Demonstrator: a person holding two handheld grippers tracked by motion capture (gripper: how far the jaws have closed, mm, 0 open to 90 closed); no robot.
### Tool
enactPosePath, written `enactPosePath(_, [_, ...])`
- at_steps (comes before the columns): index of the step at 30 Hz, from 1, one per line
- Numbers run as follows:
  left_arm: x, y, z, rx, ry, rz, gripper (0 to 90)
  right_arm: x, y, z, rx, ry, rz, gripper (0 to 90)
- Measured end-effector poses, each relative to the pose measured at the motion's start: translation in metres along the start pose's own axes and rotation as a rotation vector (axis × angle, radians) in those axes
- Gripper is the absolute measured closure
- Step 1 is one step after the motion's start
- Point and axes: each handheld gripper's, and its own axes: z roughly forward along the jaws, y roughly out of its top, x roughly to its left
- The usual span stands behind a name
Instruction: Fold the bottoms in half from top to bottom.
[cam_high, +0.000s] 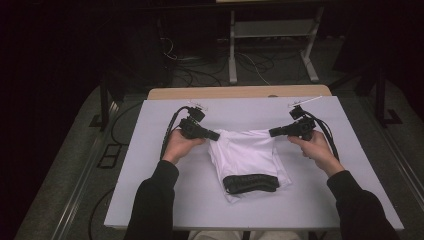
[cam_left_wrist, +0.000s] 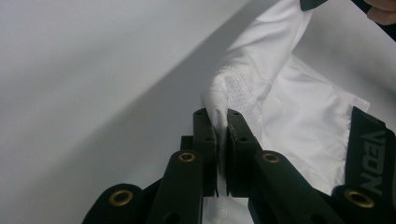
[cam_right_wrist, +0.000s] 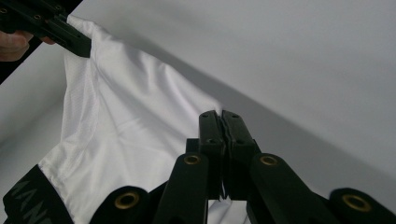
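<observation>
Mid-fold: my left gripper (cam_high: 214, 135) and right gripper (cam_high: 274, 132) each pinch a far corner of the white garment (cam_high: 247, 157); next, I judge, carry both toward its black waistband (cam_high: 250, 183).

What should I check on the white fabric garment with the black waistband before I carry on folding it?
1. Left gripper clamped on a corner of the white fabric garment: ok, cloth is pinched between its shut jaws.
2. Right gripper clamped on the other corner: ok, jaws shut, cloth at their base.
3. Far edge held evenly between both grippers: ok, it spans them with a slight sag in the high view.
4. Black elastic waistband resting flat on the white table: ok.
5. Lower layers free of wrinkles: cannot tell.
</observation>
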Motion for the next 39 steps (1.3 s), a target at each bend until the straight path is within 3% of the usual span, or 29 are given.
enactPosePath(4, [0.007, 0.004, 0.001, 0.005, 0.008, 0.0, 84.1, -0.003, 0.005, 0.005, -0.018, -0.002, 0.015, 86.2])
enactPosePath(16, [0.022, 0.022, 0.006, -0.024, 0.1, 0.053, 83.8, -0.015, 0.016, 0.016, -0.065, -0.029, 0.069, 86.2])
enactPosePath(25, [0.03, 0.027, 0.017, -0.058, 0.14, 0.025, 83.0, -0.023, 0.021, 0.019, -0.084, -0.055, 0.107, 86.1])
enactPosePath(30, [0.032, 0.026, 0.019, -0.067, 0.154, 0.009, 81.1, -0.024, 0.023, 0.021, -0.077, -0.07, 0.094, 85.3])
enactPosePath(32, [0.032, 0.025, 0.019, -0.075, 0.159, -0.013, 77.4, -0.024, 0.023, 0.022, -0.071, -0.071, 0.082, 84.1])
enactPosePath(35, [0.03, 0.023, 0.017, -0.094, 0.193, -0.01, 66.1, -0.024, 0.022, 0.021, -0.078, -0.067, 0.071, 76.9])
enactPosePath(39, [0.028, 0.017, 0.012, -0.15, 0.205, -0.034, 45.3, -0.027, 0.021, 0.015, -0.095, -0.079, 0.057, 62.9])
